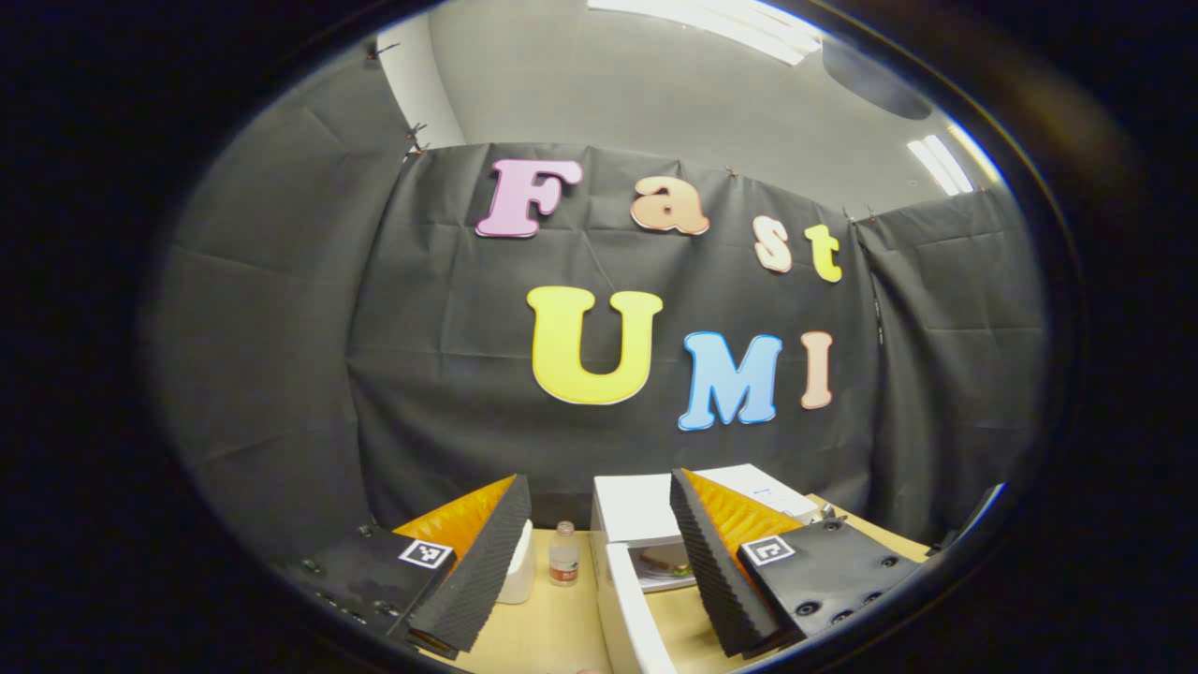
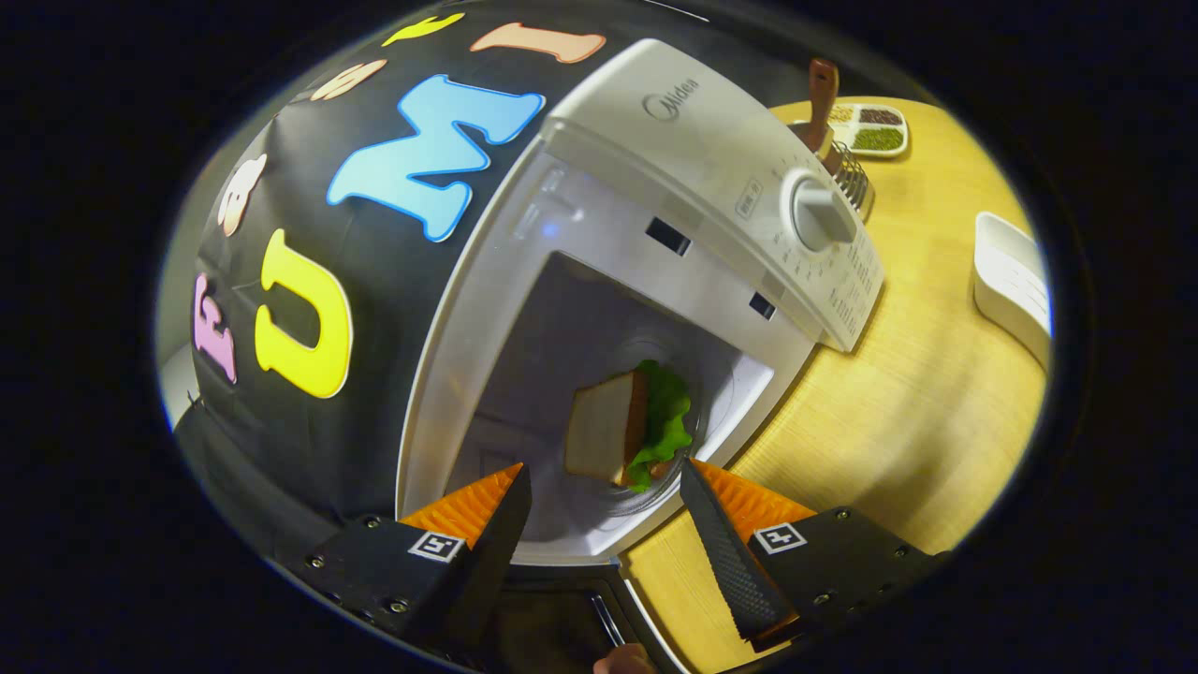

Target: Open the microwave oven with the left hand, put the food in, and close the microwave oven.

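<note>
- Currently the right gripper (image 2: 604,510) stands wide, nothing between its fingers, hovering at the mouth of the microwave oven (image 2: 655,178); the cavity runs from its tips toward 12 o'clock.
- Left gripper (image 1: 599,552) likewise spread wide and empty, held back from the oven, with the open door (image 1: 629,608) edge-on between its fingers.
- Sandwich (image 2: 622,426) sits inside the cavity on the glass turntable plate (image 2: 646,496), just past the right gripper's tips at 12 o'clock, clear of both fingers. Food step looks done; door closing remains.
- Handling, judged: the sandwich is light and soft, lettuce loose at one side, easily crushed; if re-seated, pinch lightly across the two bread faces. The door is stiff and hinged; push flat on its outer face near the free edge.
- Right gripper view gives the control knob (image 2: 816,211) at 1 o'clock, a white tray (image 2: 1011,281) at 3 o'clock and a small divided dish (image 2: 870,128) beyond.
- Left gripper view gives a small bottle (image 1: 563,554) at 11 o'clock of its fingers, on the wooden table (image 1: 547,632), plus the oven's top.
</note>
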A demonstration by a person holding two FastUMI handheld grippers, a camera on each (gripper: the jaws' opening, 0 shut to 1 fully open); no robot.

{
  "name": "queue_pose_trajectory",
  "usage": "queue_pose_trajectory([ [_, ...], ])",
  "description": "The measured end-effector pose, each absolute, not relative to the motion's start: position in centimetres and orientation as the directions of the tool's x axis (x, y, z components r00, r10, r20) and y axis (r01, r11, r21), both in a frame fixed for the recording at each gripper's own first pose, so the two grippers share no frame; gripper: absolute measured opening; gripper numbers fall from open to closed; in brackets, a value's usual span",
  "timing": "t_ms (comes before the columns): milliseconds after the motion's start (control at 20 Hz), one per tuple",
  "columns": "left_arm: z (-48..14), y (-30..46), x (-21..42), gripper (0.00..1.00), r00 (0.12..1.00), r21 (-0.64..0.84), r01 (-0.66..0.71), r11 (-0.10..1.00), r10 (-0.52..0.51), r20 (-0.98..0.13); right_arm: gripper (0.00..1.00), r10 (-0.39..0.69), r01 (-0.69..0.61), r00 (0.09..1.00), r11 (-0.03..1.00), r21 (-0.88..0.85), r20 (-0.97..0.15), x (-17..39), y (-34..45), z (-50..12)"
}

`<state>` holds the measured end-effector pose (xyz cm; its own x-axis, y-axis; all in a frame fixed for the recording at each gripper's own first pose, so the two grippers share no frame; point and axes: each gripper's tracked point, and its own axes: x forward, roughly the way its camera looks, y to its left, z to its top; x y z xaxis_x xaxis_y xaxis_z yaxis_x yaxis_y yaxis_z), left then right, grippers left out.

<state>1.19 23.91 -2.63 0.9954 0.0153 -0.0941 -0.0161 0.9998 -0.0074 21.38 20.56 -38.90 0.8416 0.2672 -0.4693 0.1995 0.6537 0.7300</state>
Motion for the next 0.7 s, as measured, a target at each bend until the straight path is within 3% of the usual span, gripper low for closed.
queue_pose_trajectory([
  [250, -2.4, 19.6, 2.5, 0.96, 0.996, -0.010, 0.052, 0.999, -0.053, -0.073, 0.97, 0.260, 0.021, 0.843, 0.860, 0.511, -0.472, 17.6, 17.4, -35.2],
  [450, -2.3, 17.1, 3.1, 0.94, 0.995, -0.023, 0.081, 0.996, -0.082, -0.058, 0.96, 0.274, -0.103, 0.870, 0.914, 0.393, -0.409, 15.6, 15.0, -30.1],
  [700, -3.0, 15.1, 3.2, 0.94, 0.994, -0.021, 0.088, 0.996, -0.089, -0.067, 0.96, 0.248, -0.162, 0.920, 0.946, 0.281, -0.305, 13.8, 11.9, -23.6],
])
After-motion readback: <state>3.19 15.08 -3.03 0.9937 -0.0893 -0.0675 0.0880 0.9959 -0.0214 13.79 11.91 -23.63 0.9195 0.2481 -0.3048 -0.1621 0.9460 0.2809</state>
